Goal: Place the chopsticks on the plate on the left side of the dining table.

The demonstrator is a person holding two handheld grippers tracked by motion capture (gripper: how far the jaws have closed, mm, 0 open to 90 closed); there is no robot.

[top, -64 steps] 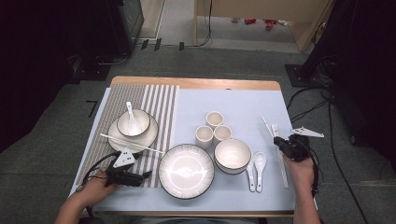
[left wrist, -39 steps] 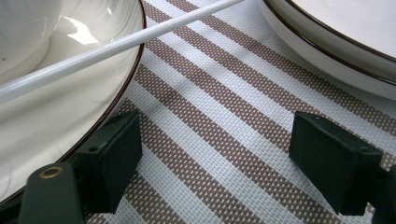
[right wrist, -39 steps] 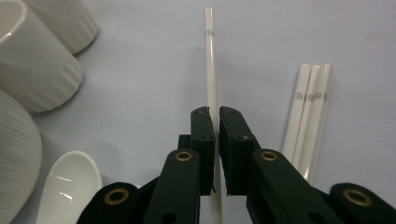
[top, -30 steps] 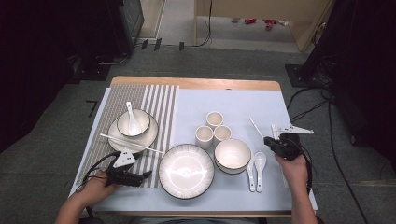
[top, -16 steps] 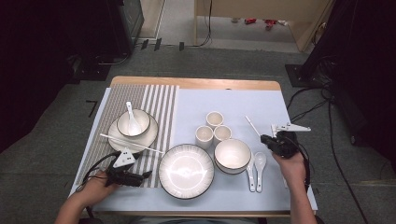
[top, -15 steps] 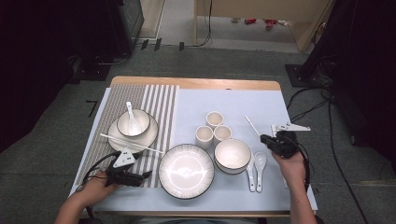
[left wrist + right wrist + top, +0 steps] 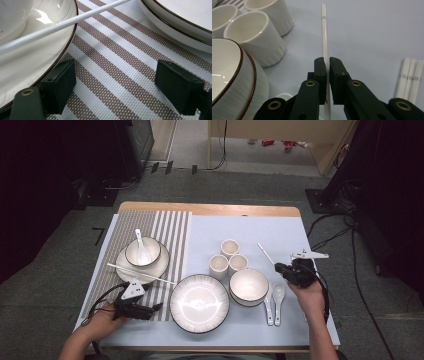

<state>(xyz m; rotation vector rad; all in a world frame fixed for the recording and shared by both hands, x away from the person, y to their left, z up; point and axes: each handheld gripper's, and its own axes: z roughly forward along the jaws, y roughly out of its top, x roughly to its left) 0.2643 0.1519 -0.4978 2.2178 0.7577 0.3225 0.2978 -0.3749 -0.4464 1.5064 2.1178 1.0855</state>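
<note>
Holding one white chopstick (image 7: 325, 42) between the closed jaws of the right gripper (image 7: 328, 65), raised over the blue table (image 7: 280, 227) beside the three cups (image 7: 229, 248). Light, stiff, glossy, probably slippery: better pinched near the middle. Resting wide open and empty on the striped mat (image 7: 117, 75), left gripper (image 7: 150, 309). Further right, three more chopsticks (image 7: 410, 75); open room behind.

Inventory on the table: three small cups (image 7: 229, 248), two bowls (image 7: 249, 285), two plates (image 7: 199, 303), three ceramic spoons (image 7: 278, 292), and five white chopsticks (image 7: 324, 35) in all, three of which lie side by side (image 7: 410, 77).
</note>
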